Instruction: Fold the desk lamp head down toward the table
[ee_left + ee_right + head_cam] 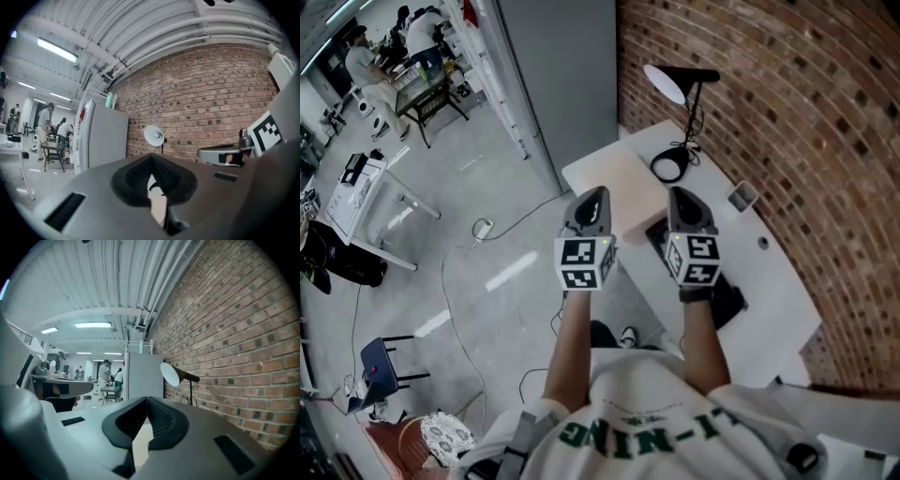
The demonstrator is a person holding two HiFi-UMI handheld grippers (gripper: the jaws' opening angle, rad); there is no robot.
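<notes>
We hold the left gripper (594, 197) and right gripper (681, 197) side by side, well short of the desk lamp (667, 84). Both have their fingers clenched on nothing, since nothing is within reach. The lamp stands at the desk's (769, 281) far end against the brick wall (806, 112), with its head raised and not yet folded.

The body of the right tool (146, 399) hides the base of the lamp (169, 374); a dark object (729, 302) beneath that tool is mostly covered.
</notes>
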